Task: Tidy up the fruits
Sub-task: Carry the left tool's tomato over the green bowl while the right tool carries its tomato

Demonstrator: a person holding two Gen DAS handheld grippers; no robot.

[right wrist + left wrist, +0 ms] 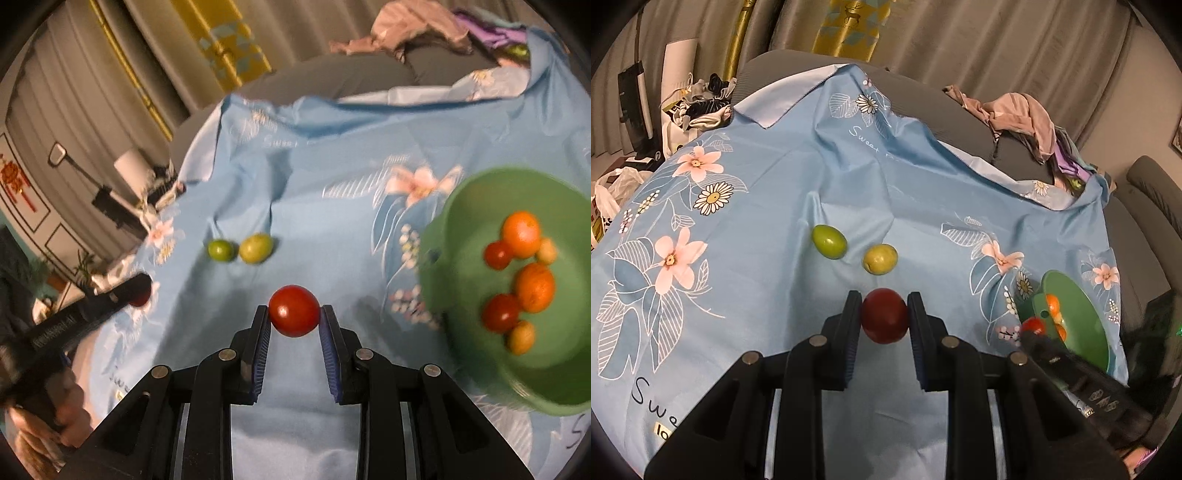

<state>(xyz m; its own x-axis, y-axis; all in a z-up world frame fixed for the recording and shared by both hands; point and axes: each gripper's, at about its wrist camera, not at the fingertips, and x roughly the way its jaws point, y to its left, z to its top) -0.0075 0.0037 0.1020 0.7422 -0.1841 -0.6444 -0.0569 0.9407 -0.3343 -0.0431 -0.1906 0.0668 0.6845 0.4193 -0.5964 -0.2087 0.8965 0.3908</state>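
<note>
The left claw is pinching a dark red plum between its two black fingers, holding it just above the blue flowered cloth that covers the surface. Beyond it, a little farther off on the cloth, lie two green fruits: a brighter green one to the left and a yellower one just to its right, near each other but not touching.

The right claw is pinching a bright red tomato, its blue-ribbed pads pressed against the tomato's sides. To the right of it sits a green bowl on the cloth, near the right edge. Inside the bowl are two orange fruits, two small red tomatoes and a couple of small yellowish pieces, though that part is blurred and I cannot say what they are. From the right claw's side the same two green fruits show at the far left of the cloth, and the other claw with its plum reaches in from the left, with a hand gripping its handle at the near left corner.

Behind the cloth there are grey curtains, a heap of pinkish clothes at the far right, and bags and clutter at the far left.
</note>
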